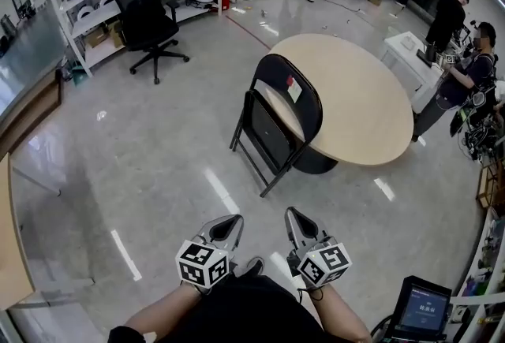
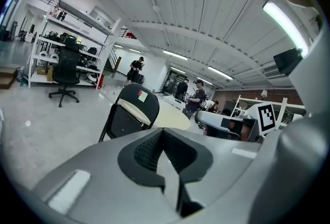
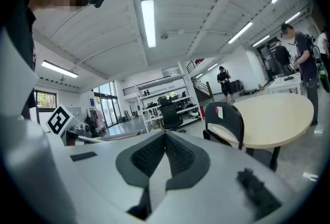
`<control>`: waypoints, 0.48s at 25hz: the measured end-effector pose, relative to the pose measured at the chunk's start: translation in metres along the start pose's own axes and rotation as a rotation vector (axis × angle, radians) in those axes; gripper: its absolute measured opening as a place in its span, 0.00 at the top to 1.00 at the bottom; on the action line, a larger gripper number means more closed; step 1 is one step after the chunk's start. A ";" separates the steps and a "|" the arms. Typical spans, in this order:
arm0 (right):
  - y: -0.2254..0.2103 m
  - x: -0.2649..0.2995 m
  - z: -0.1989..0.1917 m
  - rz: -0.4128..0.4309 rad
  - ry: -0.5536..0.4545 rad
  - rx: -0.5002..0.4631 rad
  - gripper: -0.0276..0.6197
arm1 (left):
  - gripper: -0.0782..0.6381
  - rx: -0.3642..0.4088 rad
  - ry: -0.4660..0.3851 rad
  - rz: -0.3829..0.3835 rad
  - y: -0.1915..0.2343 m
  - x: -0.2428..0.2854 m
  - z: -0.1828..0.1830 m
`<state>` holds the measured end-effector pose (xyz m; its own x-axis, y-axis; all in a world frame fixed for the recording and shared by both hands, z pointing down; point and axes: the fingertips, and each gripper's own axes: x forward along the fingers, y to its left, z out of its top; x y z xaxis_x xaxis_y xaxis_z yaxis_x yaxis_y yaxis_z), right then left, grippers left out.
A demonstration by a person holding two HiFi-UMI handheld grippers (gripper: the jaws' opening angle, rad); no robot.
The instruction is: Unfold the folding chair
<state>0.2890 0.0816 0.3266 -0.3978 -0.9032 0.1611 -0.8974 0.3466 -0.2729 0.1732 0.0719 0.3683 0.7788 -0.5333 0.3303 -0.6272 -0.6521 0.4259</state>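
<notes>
A glossy grey floor is seen, with ceiling lights reflected in it. A black metal folding chair is stood on it, set right against a round beige-topped table. Well apart, a black wheeled office chair is placed beside a white shelving rack.

folded chair against table, 2 tongs shut
</notes>
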 end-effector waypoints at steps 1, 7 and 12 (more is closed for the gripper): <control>-0.011 0.001 0.002 -0.004 0.000 0.003 0.96 | 0.88 -0.005 0.002 0.009 0.001 0.007 0.001; -0.076 0.017 0.016 -0.071 -0.007 0.010 0.96 | 0.88 -0.024 0.004 0.067 0.027 0.042 0.019; -0.119 0.043 0.034 -0.129 -0.004 -0.009 0.96 | 0.88 -0.035 0.025 0.076 0.067 0.086 0.036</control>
<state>0.3853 -0.0072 0.3334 -0.2778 -0.9415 0.1906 -0.9429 0.2293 -0.2417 0.1978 -0.0366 0.3947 0.7290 -0.5670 0.3836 -0.6844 -0.5904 0.4279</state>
